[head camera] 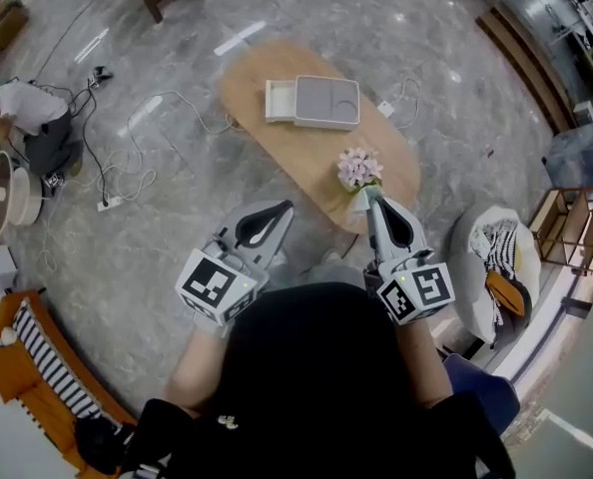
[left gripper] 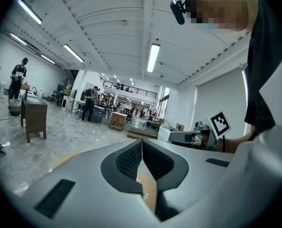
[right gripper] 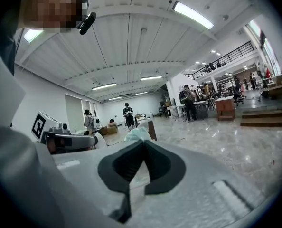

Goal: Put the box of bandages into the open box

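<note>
On the oval wooden table (head camera: 277, 133) lies a flat grey box (head camera: 327, 102), with a white tray-like part (head camera: 280, 100) sticking out of its left side. I cannot tell which of these is the box of bandages. Both grippers hover close to my body, short of the table's near end. The left gripper (head camera: 285, 209) (left gripper: 142, 141) is shut with nothing between its pads. The right gripper (head camera: 369, 194) (right gripper: 142, 142) is also shut and empty, its tip just below a small vase of pale flowers (head camera: 359, 169).
A white plug on a cable (head camera: 385, 109) lies on the table right of the grey box. Cables and a power strip (head camera: 110, 203) trail over the marble floor at left. An orange bench (head camera: 32, 367) stands lower left, and a white seat with striped cloth (head camera: 496, 257) at right.
</note>
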Motion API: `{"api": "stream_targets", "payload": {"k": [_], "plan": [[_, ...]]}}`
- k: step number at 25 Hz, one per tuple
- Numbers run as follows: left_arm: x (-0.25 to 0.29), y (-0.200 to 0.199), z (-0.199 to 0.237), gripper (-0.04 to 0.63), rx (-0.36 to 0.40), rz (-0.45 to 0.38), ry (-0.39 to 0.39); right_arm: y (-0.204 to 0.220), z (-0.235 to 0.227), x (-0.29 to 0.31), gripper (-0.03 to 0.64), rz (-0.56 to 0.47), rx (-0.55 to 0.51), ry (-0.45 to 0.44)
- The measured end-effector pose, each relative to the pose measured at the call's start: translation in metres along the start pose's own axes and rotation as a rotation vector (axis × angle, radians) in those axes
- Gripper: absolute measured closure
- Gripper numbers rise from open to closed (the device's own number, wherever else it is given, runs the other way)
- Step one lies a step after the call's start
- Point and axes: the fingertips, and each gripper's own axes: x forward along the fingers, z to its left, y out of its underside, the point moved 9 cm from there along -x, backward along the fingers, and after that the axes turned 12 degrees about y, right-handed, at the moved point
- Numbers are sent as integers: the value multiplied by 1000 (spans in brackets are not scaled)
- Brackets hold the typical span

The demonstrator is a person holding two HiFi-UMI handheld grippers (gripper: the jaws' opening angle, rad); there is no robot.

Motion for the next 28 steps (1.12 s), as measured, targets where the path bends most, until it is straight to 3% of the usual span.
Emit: {"api": "stream_targets", "payload": {"k": [5,14,28], "plan": [[-14,7,17,583,-21,-1,6,-1,10,10,618,-8,-12,37],[2,9,56,583,-42,13,-13,0,-12,57,618,18,12,55],[104,-26,161,583,-44,113,-16,-18,-102,173,618,66,68,54]]}}
